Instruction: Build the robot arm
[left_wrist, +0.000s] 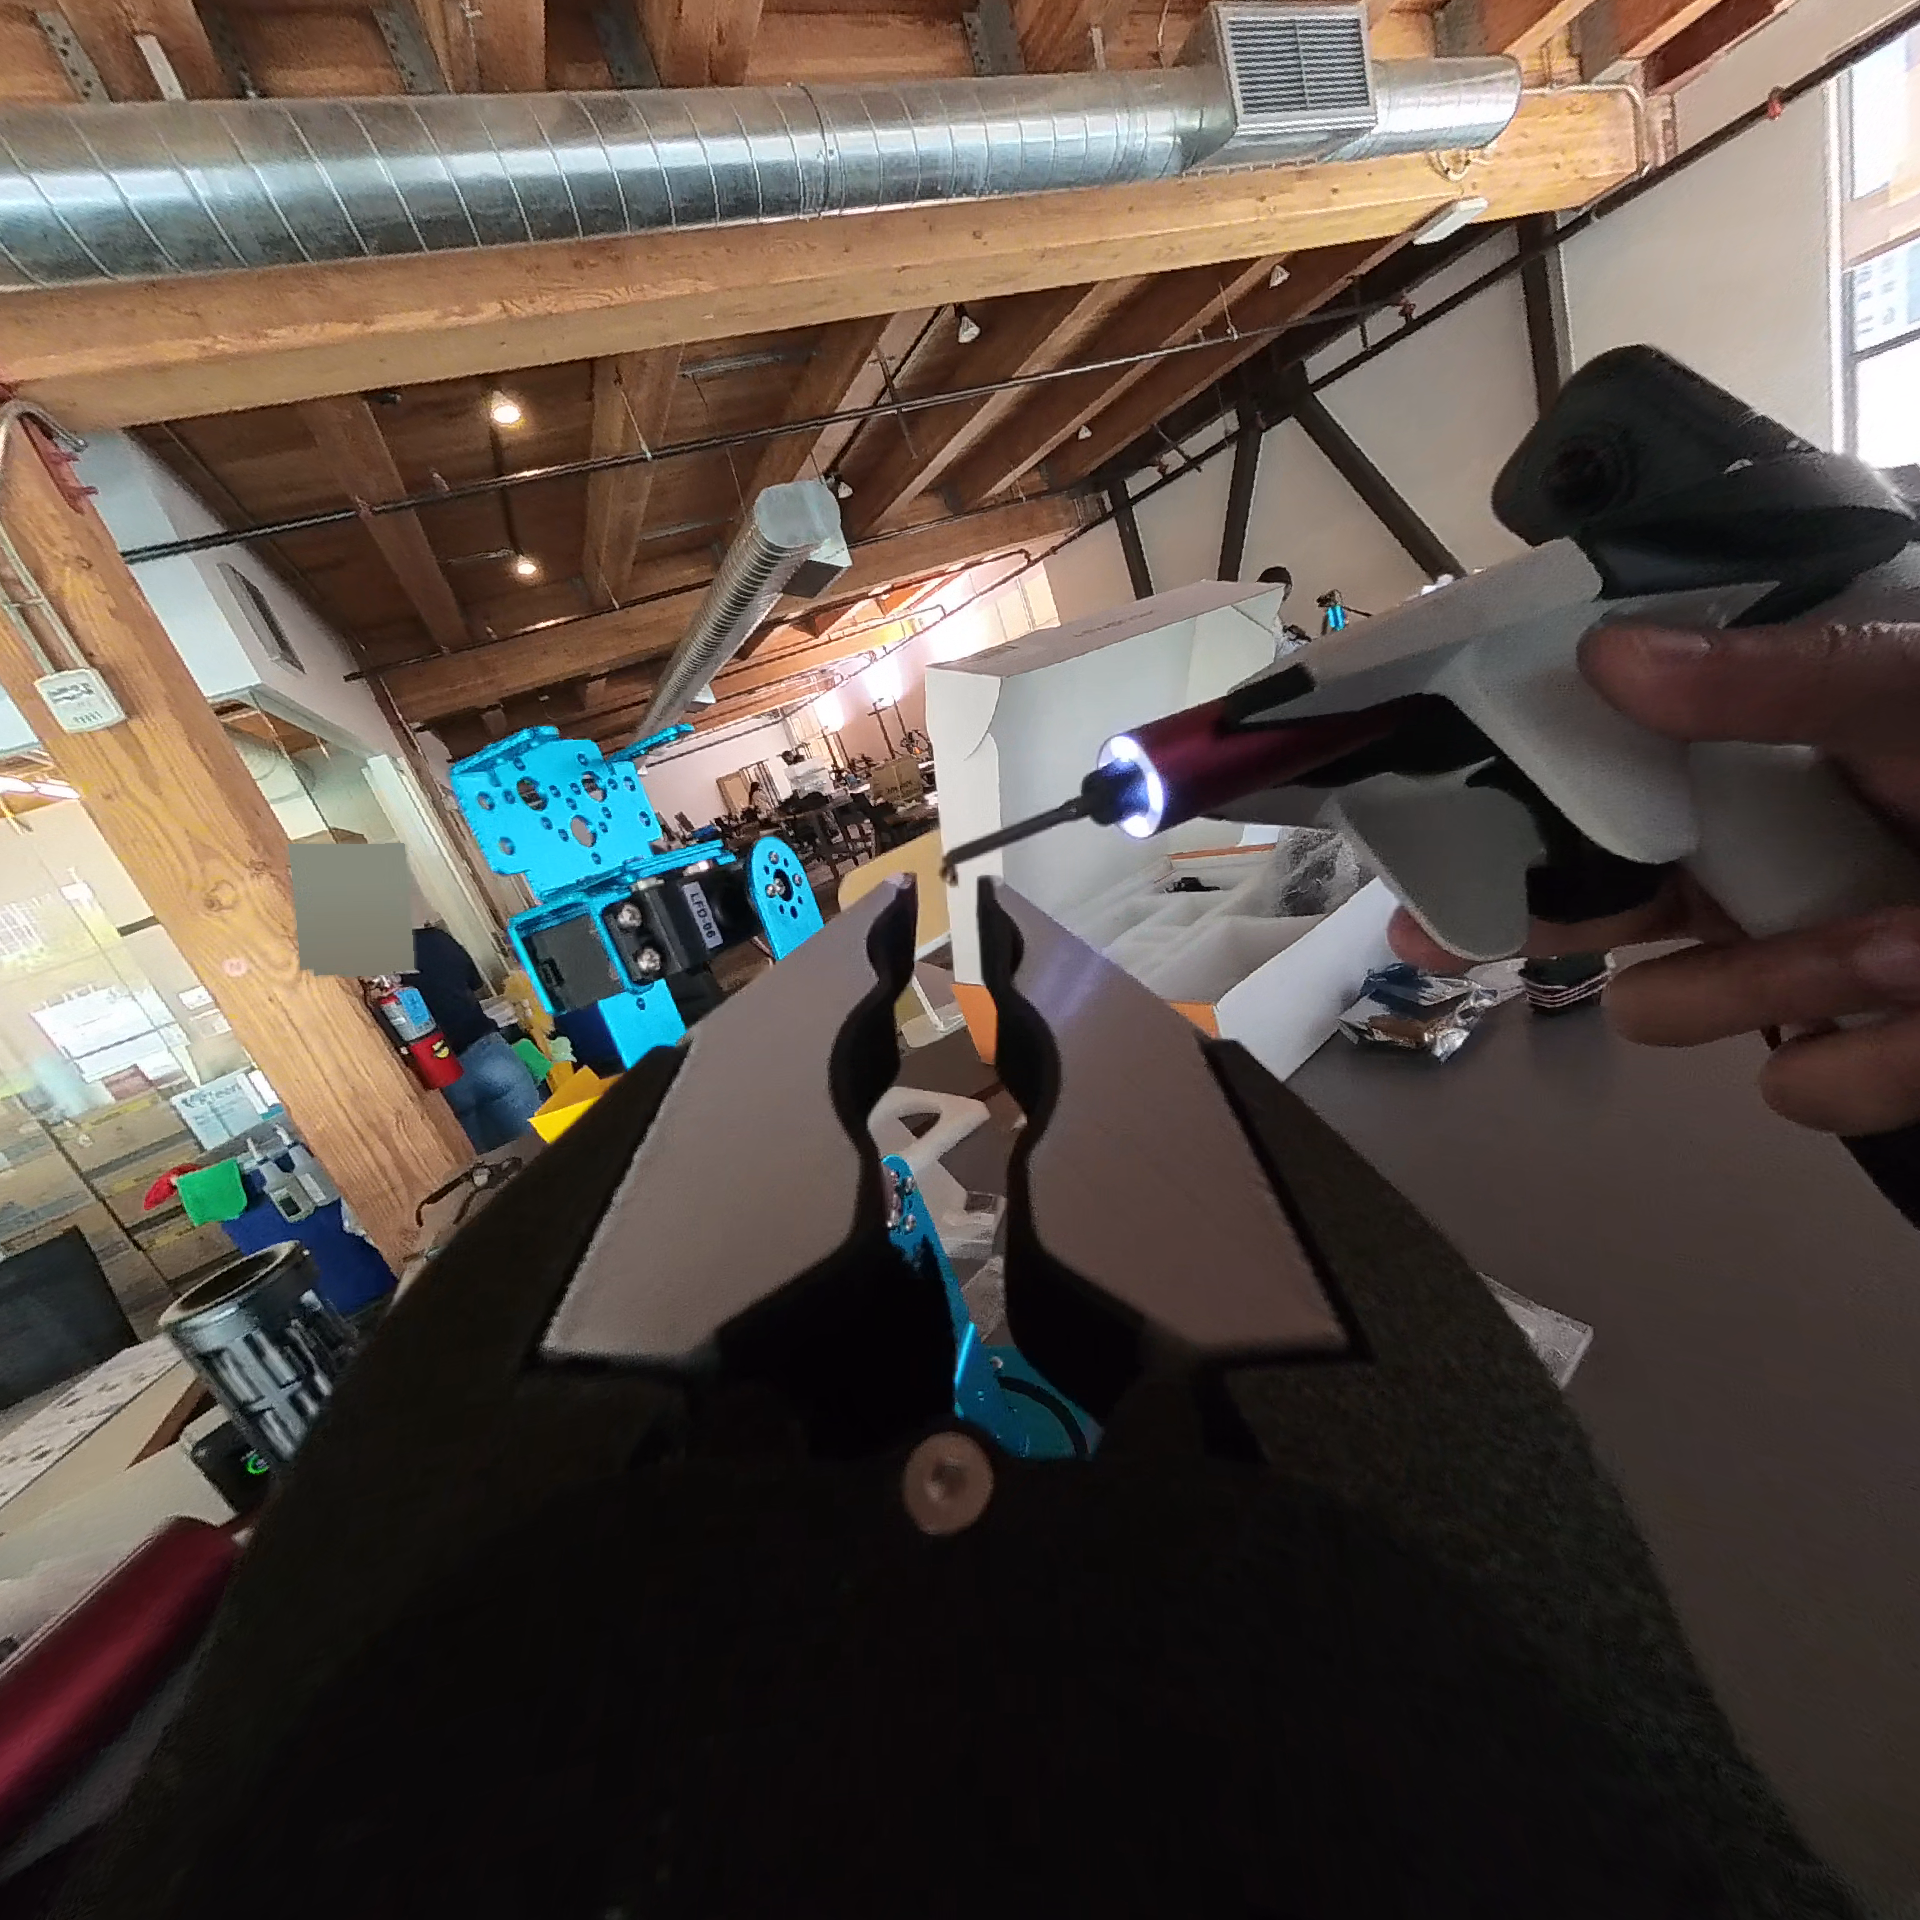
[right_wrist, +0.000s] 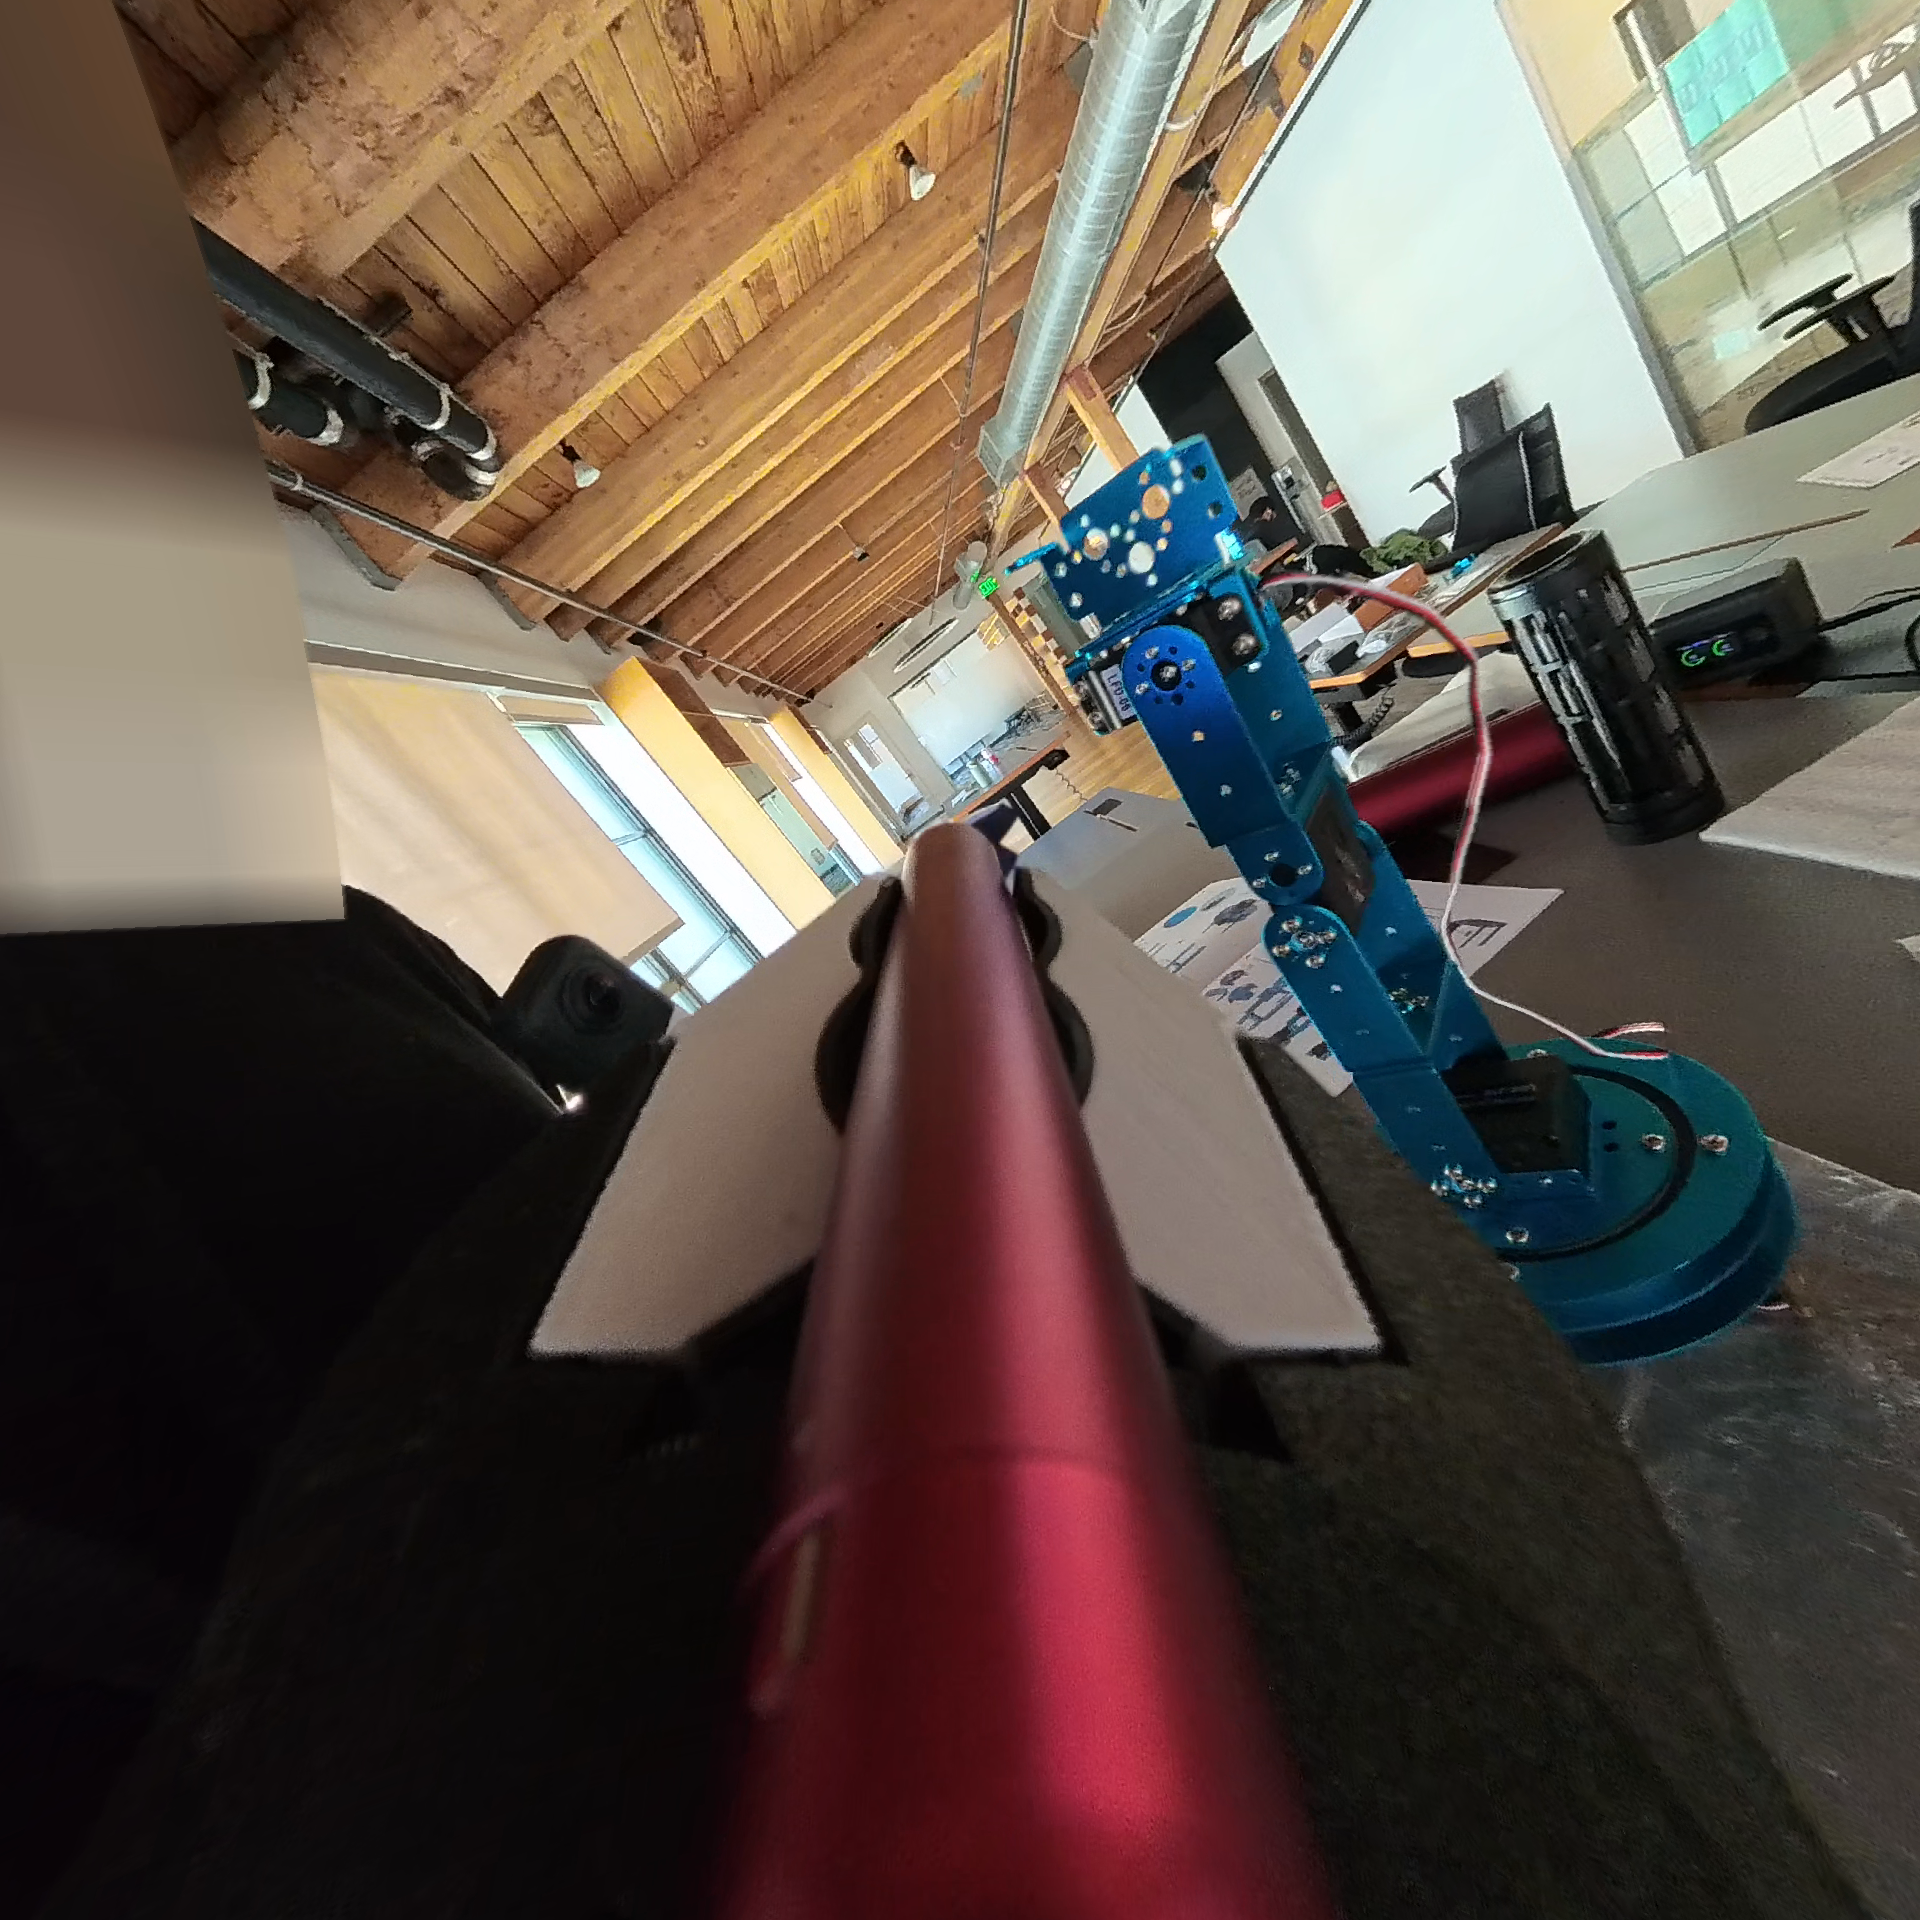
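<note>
My left gripper (left_wrist: 943, 885) points up over the grey table (left_wrist: 1558, 1195); its jaws stand a narrow gap apart with nothing seen between them. My right gripper (right_wrist: 951, 894), held by a hand (left_wrist: 1766, 935), is shut on a red electric screwdriver (right_wrist: 977, 1351). In the left wrist view the screwdriver (left_wrist: 1195, 748) has its light ring lit, and its thin bit (left_wrist: 1018, 831) ends right at the left fingertips. A blue metal robot arm (right_wrist: 1299, 831) stands on a round blue base (right_wrist: 1621, 1226) to the right of the screwdriver. It also shows in the left wrist view (left_wrist: 582, 831).
An open white box (left_wrist: 1101, 727) with foam inserts and foil packets (left_wrist: 1413, 1013) sit at the far right of the table. A black mesh cup (right_wrist: 1600, 696), a black device with green lights (right_wrist: 1725, 634) and printed sheets (right_wrist: 1455, 935) lie behind the arm. A person (left_wrist: 457, 1008) stands far back. There is about 5 cm between the tips of the two grippers.
</note>
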